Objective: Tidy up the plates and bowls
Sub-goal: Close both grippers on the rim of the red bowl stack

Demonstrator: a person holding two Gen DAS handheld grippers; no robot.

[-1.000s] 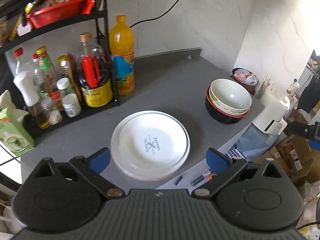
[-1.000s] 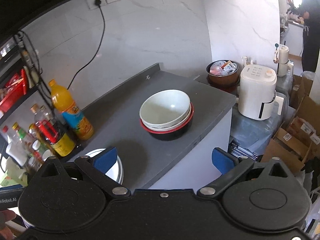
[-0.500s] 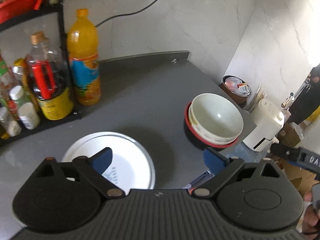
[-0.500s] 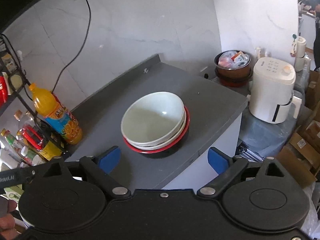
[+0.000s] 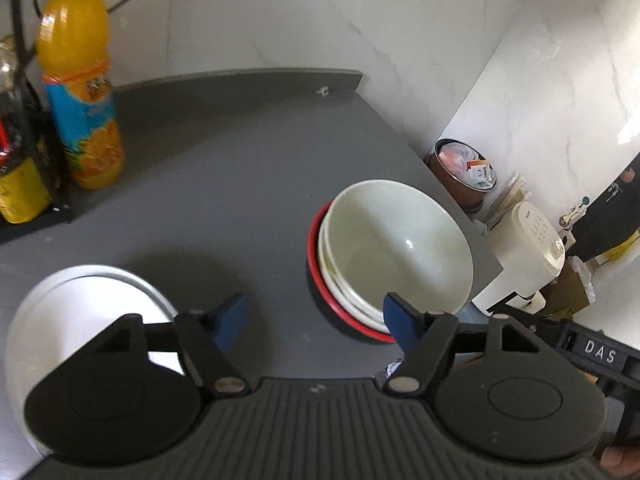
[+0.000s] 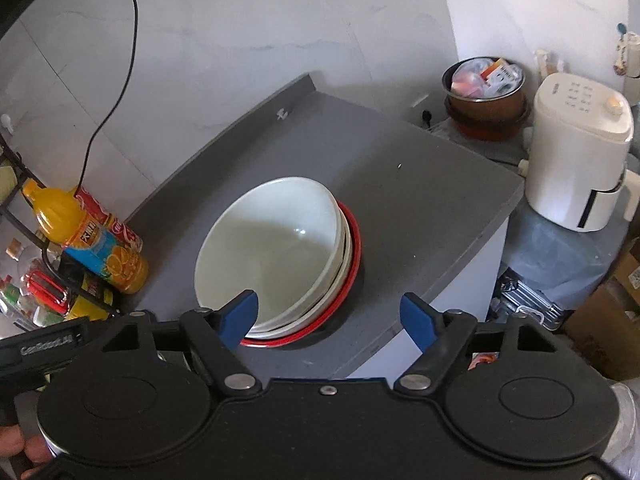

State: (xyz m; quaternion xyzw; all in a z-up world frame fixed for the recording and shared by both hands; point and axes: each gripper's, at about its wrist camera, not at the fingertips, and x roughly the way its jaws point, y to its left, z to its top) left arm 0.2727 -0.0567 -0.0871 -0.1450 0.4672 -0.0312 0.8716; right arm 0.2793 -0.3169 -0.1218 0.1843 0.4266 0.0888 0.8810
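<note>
- Left gripper [image 5: 314, 318] hangs over the grey countertop [image 5: 224, 184], jaws spread wide, nothing between them.
- Its blue fingertips [image 5: 229, 318] sit apart from both dish stacks; the right-side tip overlaps the near rim of the bowl stack in the left wrist view, contact cannot be told.
- Right gripper [image 6: 330, 316] also wide open and empty, over the front part of the counter.
- Its left blue pad [image 6: 240, 314] shows in front of the top bowl's near rim; touching or just above, cannot tell.
- Bowl stack [image 5: 396, 248]: pale white bowls nested inside a dark bowl with a red rim [image 6: 354, 256], upright, near the counter's right edge and front corner.
- Top white bowl [image 6: 272, 248] is empty, slight glare spot inside.
- White plates [image 5: 80, 320] lie flat at the counter's front left, partly hidden by the left gripper body, well apart from the bowls.
- Orange juice bottle [image 5: 80, 80] stands upright at the back left, just beside a black wire rack [image 6: 48, 264] holding sauce bottles.
- Black power cable [image 6: 116, 76] runs down the marble wall toward the rack.
- Off the counter to the right: white air fryer [image 6: 576, 152] and a brown pot [image 6: 486, 96] filled with packets.
- Cardboard boxes [image 6: 600, 320] on the floor lower right.
- A fingertip [image 6: 24, 448] shows at the bottom left of the right wrist view, by the other gripper's handle.
</note>
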